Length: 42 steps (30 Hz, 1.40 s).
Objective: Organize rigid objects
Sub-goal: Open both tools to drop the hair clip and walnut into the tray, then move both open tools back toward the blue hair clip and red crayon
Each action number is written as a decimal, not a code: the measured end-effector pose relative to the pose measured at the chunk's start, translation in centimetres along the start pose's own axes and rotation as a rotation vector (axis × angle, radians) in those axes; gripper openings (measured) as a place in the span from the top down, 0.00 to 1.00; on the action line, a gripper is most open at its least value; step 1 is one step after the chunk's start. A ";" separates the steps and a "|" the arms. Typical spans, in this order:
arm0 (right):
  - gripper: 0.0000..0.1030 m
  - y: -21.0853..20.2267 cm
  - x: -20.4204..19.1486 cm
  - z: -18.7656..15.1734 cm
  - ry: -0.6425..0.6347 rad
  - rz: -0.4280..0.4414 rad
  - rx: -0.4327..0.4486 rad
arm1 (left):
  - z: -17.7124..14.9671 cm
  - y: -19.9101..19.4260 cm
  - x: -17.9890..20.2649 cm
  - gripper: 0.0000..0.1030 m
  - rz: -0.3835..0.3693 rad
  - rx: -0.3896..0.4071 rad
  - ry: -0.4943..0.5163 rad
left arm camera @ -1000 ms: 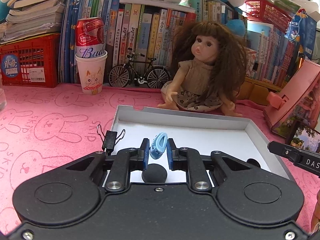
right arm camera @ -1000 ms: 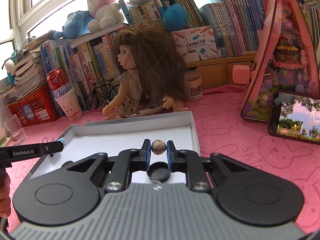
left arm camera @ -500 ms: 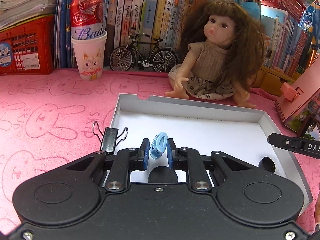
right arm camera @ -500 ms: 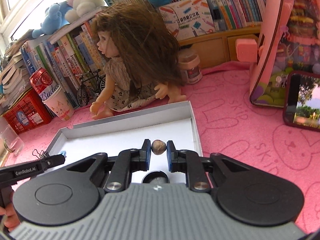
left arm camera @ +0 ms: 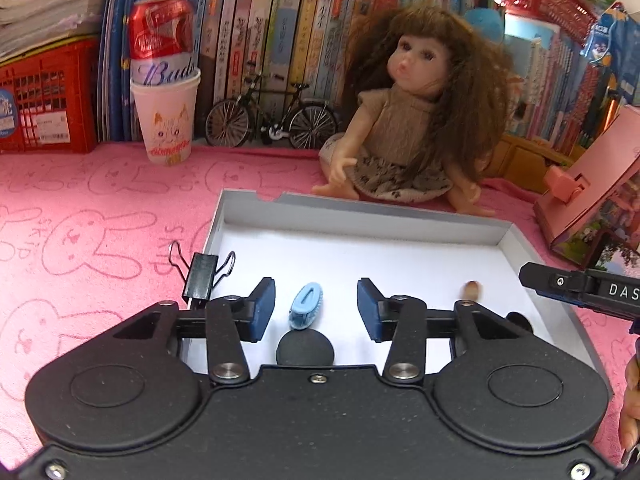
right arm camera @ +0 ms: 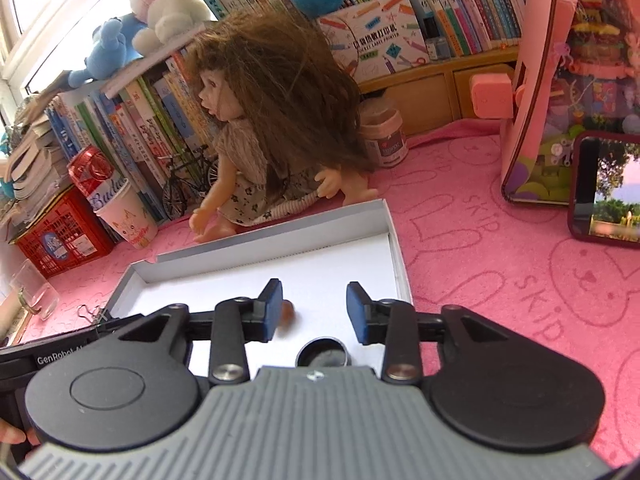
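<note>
In the left wrist view, the left gripper (left arm camera: 316,306) had its jaws just opened and held nothing. The blue clip (left arm camera: 306,305) lay free between them on the white floor of the tray (left arm camera: 360,216), a little nearer the left pad than the right one. Its long axis ran from about 1 o'clock to 7 o'clock, almost along the gripper's pointing line. A dark round object (left arm camera: 305,350) sat just below it at 6 o'clock. The black binder clip (left arm camera: 201,276) stood at 10 o'clock on the tray's left wall.

In the right wrist view, the right gripper (right arm camera: 314,310) had also just opened and gripped nothing. The small brown ball (right arm camera: 288,314) was blurred, so it was possibly rolling; it lay just beside the left pad, at about 9 o'clock from the gap. A black round cap (right arm camera: 323,354) rested on the tray floor at 6 o'clock. The ball seemed nearer to the right gripper, the clip to the left one.
</note>
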State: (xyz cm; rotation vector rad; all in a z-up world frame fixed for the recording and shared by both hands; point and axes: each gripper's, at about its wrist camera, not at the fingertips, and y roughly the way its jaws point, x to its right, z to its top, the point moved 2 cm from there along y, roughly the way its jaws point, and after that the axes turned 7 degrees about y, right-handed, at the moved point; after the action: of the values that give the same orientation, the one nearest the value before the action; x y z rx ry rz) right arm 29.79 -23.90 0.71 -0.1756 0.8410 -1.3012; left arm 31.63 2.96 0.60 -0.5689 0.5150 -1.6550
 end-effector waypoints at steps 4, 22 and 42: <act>0.41 -1.3 -0.5 -0.4 -0.027 0.016 0.022 | -0.3 -1.1 0.1 0.52 -0.021 0.001 -0.016; 0.18 -7.2 -1.5 -5.2 -0.145 0.085 0.062 | -4.2 -9.0 2.8 0.44 -0.105 0.089 0.049; 0.13 -13.2 -1.2 -10.9 -0.278 0.095 0.082 | -11.3 -14.8 6.0 0.40 -0.182 0.085 0.174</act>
State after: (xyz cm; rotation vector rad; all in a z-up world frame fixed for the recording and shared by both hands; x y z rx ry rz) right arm 12.62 -23.17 1.01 -0.2420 0.5522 -1.1872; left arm 12.43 -0.54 1.47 -0.4208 0.5290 -1.9018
